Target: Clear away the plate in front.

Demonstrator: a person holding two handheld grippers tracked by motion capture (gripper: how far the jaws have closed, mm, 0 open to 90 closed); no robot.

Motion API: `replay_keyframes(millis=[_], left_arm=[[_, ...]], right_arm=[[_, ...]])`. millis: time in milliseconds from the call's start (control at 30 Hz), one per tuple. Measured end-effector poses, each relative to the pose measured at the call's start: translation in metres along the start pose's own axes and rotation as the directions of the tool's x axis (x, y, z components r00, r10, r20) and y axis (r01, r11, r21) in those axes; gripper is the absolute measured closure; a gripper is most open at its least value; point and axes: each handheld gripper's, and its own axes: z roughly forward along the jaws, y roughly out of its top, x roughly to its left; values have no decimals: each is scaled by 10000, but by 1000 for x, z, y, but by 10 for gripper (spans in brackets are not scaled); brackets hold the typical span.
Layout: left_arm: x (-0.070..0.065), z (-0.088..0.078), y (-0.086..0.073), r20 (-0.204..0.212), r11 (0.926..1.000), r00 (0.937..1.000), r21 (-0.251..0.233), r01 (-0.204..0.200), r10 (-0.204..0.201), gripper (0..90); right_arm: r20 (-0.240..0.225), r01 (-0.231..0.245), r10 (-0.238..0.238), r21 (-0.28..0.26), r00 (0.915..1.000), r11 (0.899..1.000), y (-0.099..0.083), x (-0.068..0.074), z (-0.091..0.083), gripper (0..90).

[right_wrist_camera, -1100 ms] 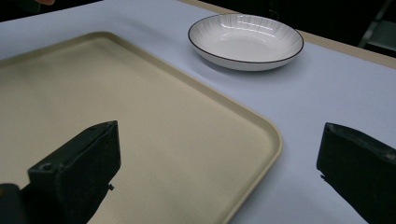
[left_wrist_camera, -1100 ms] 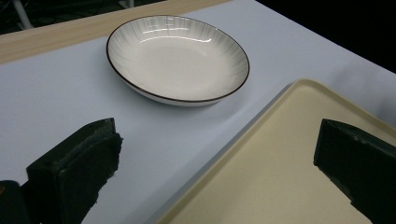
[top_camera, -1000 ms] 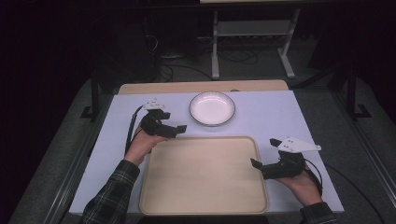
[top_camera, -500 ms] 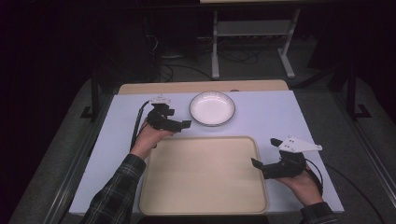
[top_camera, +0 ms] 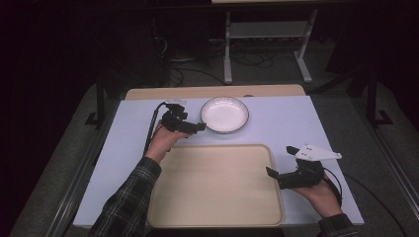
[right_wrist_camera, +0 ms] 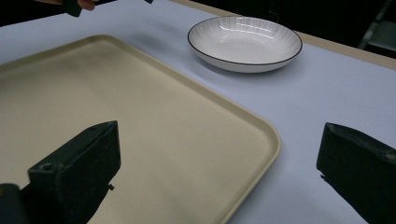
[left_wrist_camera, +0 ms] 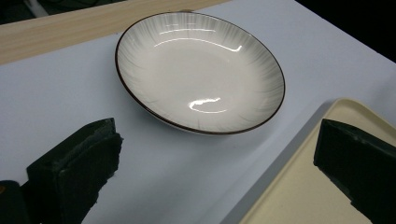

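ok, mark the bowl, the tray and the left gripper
bowl (top_camera: 225, 114), high view, middle of its inner floor
tray (top_camera: 217, 185), high view, bare middle of its flat bottom
left gripper (top_camera: 199, 127), high view, between its fingertips

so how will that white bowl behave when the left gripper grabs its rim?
The bowl looks like glazed ceramic: probably rigid, fragile if dropped. Its glossy sheen suggests the open left gripper could slip. Shallow and wide, it likely slides rather than tips.
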Motion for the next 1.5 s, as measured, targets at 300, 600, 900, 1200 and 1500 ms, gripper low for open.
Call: replay_keyframes(millis=[300, 600, 900, 1200, 1500], left_arm=[[6, 17, 8, -272, 9990, 9989, 226, 395, -389, 0], [12, 34, 15, -685, 9945, 9948, 680, 795, -748, 0], [17, 52, 17, -978, 9810, 9849, 1181, 1537, -1425, 84], [17, 64, 13, -1014, 9616, 9675, 1263, 2437, -2318, 250], [17, 69, 10, -1039, 9354, 9471, 1565, 3170, -3036, 379]], right_arm=[[-66, 43, -43, -1, 10000, 10000, 2, 1, -1, 0], [-207, 1, -2, -77, 9998, 10000, 2, 1, -1, 0], [-212, 4, -5, -48, 9998, 10000, 2, 1, -1, 0], [-188, -37, 36, -85, 9998, 10000, 2, 1, -2, 0], [-203, 8, -9, -53, 9998, 10000, 2, 1, -1, 0]])
